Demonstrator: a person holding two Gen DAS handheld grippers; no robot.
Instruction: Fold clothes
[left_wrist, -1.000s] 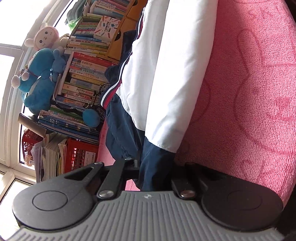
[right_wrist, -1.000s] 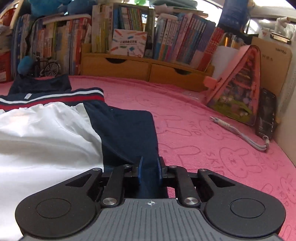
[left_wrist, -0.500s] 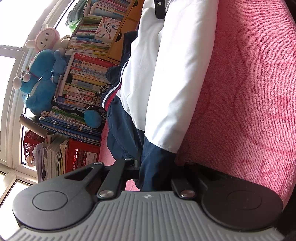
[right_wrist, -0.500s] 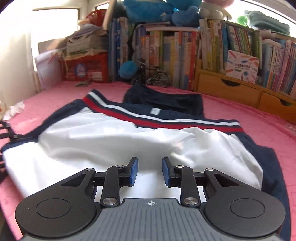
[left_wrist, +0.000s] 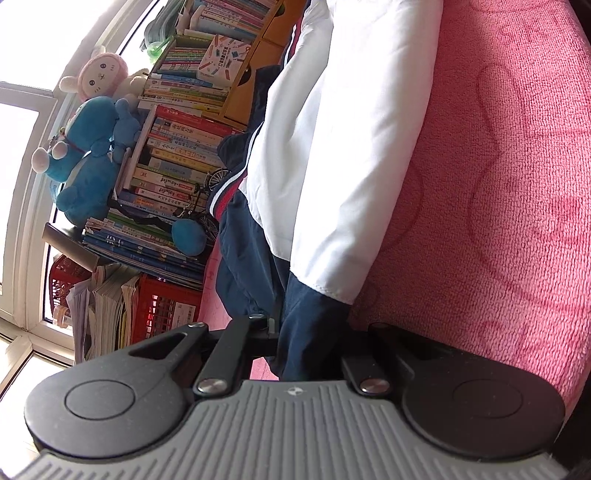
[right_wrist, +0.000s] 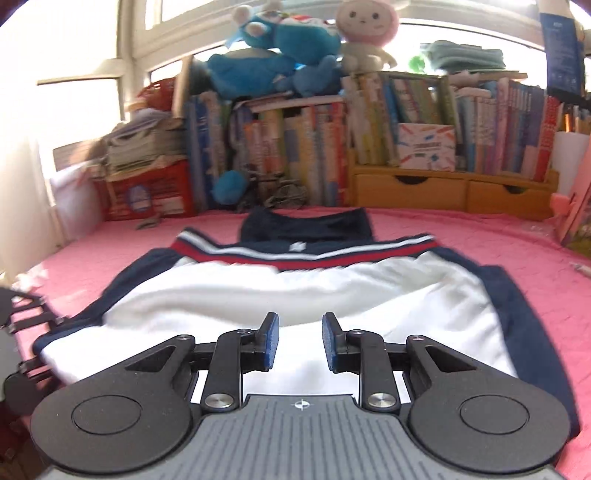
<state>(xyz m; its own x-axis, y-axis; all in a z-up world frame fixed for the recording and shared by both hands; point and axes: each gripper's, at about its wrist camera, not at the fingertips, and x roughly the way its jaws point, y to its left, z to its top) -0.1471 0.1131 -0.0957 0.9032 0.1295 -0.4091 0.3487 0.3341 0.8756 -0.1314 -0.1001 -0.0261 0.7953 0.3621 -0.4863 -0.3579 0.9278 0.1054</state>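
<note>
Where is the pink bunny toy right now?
In the right wrist view the pink bunny toy sits up on top of the books by the window, just right of the blue plush toy.

**Room and background**

Work surface: pink terry cover (right_wrist: 461, 258) with a faint rabbit pattern, filling the foreground in both views. Along its far edge, a packed row of books (right_wrist: 295, 147), some upright, some stacked flat. Right of them, a wooden drawer unit (right_wrist: 450, 192) with two drawers and more books on top. Left end: red crate (right_wrist: 147, 195) carrying a paper pile (right_wrist: 144, 144). On top of the books sit a blue plush (right_wrist: 273, 55) and a pink-hooded plush (right_wrist: 365, 26). Windows (right_wrist: 74, 48) behind and to the left; strong daylight, panes blown out white. Right wrist view slightly motion-blurred.
</note>
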